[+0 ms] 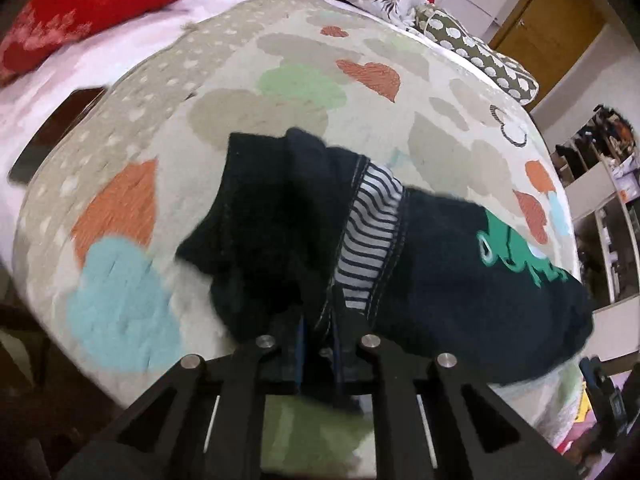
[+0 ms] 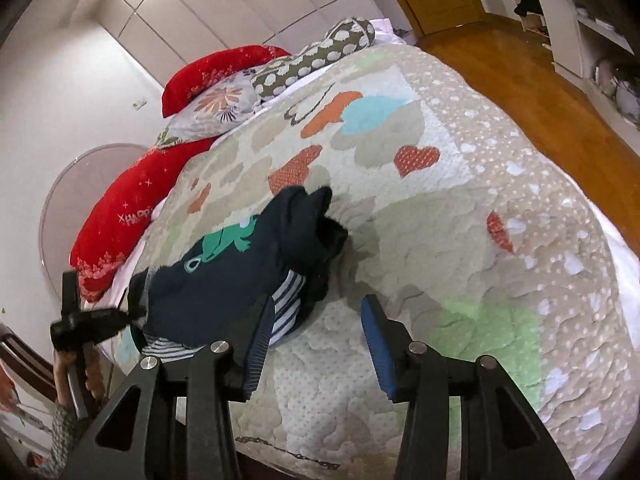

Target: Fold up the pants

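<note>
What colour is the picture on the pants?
Green, on the dark navy pants; the print shows best in the left wrist view.

Both views are lit by soft, even daylight, with a bright glare seen on the glossy wardrobe doors (image 2: pixel 224 4) at the top of the right wrist view and a sheen on the wooden floor (image 2: pixel 532 80). Strong fisheye bending is shown in each picture, the quilt (image 1: pixel 360 60) being bulged into a dome and the corners darkened to black. Motion blur is noticed across the left wrist view, worst at the dark pants (image 1: pixel 440 272) and the lower left, while a soft shadow is cast beside the pants in the right wrist view.
</note>
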`<state>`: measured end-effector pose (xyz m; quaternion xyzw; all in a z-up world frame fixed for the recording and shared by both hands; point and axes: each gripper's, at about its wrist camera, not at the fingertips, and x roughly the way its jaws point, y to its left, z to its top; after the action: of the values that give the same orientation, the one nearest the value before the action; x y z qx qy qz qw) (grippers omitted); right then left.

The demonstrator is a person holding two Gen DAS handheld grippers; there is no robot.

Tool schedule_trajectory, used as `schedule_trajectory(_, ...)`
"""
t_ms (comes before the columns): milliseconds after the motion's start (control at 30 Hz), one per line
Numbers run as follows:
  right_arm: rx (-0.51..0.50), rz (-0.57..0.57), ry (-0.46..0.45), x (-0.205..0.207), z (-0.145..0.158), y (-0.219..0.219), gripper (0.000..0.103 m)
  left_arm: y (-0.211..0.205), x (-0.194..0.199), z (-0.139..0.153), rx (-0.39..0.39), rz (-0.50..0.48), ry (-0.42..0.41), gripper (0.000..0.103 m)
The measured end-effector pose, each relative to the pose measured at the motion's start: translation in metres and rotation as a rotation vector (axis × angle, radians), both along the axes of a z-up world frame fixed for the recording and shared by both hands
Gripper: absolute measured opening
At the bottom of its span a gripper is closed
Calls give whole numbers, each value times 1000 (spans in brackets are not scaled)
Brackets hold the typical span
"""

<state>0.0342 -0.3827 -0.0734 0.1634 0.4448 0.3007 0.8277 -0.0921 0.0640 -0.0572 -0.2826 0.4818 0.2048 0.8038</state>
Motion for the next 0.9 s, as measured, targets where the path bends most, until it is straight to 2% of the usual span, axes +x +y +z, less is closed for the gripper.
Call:
schedule_trajectory(100,2,5,-4,3,3,1,49,3,-21,-1,-42,33,4,10)
schedule_trajectory(200,-5,17,-3,10,4,12,49,11,-26,-21,-98,63,50,13)
schedule_trajectory(267,-10,25,-7,12,4,21,50,12,-24,-27,-102,63,53,14)
schedule_trajectory(333,-14,34,3,18,2,32,57,10,-24,-26,-83,63,42,15)
schedule_trajectory(500,-4,33,78,35,-17,54,63,14,-43,-19,-115,81,-78,17)
schedule_trajectory(533,5,29,96,38,-21,56,63,16,-49,-15,-111,93,-103,22)
schedule_trajectory(567,28,24,129,41,-28,58,63,18,-55,-10,-93,114,-120,32)
schedule_trajectory(667,104,-7,156,41,-40,59,64,20,-70,7,-39,167,-166,37)
schedule_trajectory(700,127,-6,155,40,-42,58,57,21,-73,11,-25,181,-172,37)
schedule_trajectory(733,141,-8,161,40,-43,58,45,20,-78,18,0,197,-179,37)
schedule_trajectory(767,152,-7,180,41,-46,56,15,18,-79,23,16,202,-186,37)
schedule_trajectory(900,207,-54,203,46,-48,37,13,6,-69,44,35,148,-208,37)
